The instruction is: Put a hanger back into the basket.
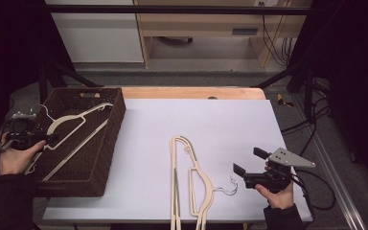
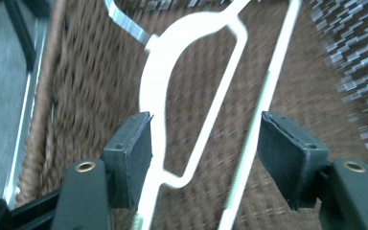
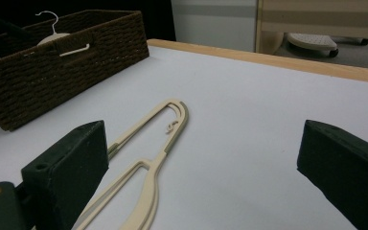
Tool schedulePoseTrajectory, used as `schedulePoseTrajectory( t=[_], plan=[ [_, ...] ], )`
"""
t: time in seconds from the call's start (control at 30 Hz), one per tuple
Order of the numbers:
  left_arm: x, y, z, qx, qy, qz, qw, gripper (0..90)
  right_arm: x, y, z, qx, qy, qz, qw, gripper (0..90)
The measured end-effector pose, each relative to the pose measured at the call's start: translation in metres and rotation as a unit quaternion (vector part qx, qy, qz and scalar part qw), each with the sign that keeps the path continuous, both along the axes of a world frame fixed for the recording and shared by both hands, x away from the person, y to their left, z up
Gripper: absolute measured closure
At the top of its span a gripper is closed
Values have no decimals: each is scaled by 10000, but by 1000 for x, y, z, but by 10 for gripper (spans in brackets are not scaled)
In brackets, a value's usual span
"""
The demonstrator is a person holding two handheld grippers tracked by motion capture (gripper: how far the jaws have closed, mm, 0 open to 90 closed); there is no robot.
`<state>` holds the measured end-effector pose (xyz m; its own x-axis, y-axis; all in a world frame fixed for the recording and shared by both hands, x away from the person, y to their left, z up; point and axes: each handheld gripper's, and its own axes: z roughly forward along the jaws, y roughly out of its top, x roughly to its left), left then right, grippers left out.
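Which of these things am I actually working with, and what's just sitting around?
In the job:
- hanger in the basket, between the open left gripper jaws
- wicker basket
- hangers on the table
- right gripper, open

Lying about:
- white table cover
- cabinet behind the table
- floor cables

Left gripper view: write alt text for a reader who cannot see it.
The left tool hangs with its two black jaws apart over a cream hanger that lies in a dark brown woven basket; the pads do not press on it. The hanger's metal hook points to the upper left, and the picture is blurred.
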<state>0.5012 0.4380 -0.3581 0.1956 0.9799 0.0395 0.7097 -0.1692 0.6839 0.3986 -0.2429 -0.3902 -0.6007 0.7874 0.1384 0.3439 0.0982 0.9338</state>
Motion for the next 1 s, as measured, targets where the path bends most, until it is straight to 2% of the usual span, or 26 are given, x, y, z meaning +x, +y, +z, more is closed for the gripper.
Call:
schedulePoseTrajectory(
  t=[0.07,0.17,0.23,0.27,0.3,0.33,0.37,0.53,0.73,0.77,0.8,0.83,0.93,1.0],
  plan=[
    [-7,-10,11,-59,-310,-167,9994,332,-1,0,1,35,-4,-29,10000,39],
    [-16,-26,23,-195,-722,-399,9964,287,-1,0,1,18,3,-37,10000,39],
    [-22,-39,30,-397,-994,-585,9925,265,-1,0,0,-18,-20,-39,10000,39],
    [-26,-46,34,-432,-1133,-764,9897,257,-1,0,0,-20,-19,-41,10000,40],
    [-29,-51,36,-488,-1202,-836,9880,245,-1,0,0,-27,-18,-44,10000,41],
    [-33,-59,39,-578,-1313,-951,9851,236,-2,0,0,-29,-12,-40,10000,41],
    [-34,-62,40,-611,-1345,-1003,9839,228,-2,1,0,-31,17,-24,10000,42],
    [-48,-94,46,-959,-1735,-1394,9702,183,-2,3,-2,-88,50,32,9999,49],
    [-61,-132,41,-1244,-1978,-1832,9549,125,-1,5,-6,-184,107,133,9997,63],
    [-63,-137,40,-1278,-1998,-1875,9532,116,-1,6,-6,-187,117,154,9996,68],
    [-65,-145,37,-1356,-2031,-1959,9497,114,-1,6,-6,-198,113,158,9996,71],
    [-67,-149,35,-1392,-2048,-1998,9480,111,-1,6,-7,-222,89,212,9995,77],
    [-73,-165,25,-1534,-2079,-2193,9408,109,-2,7,-8,-219,139,224,9994,87],
    [-75,-173,21,-1562,-2035,-2305,9386,108,-2,8,-9,-241,158,256,9993,95]
  ],
)
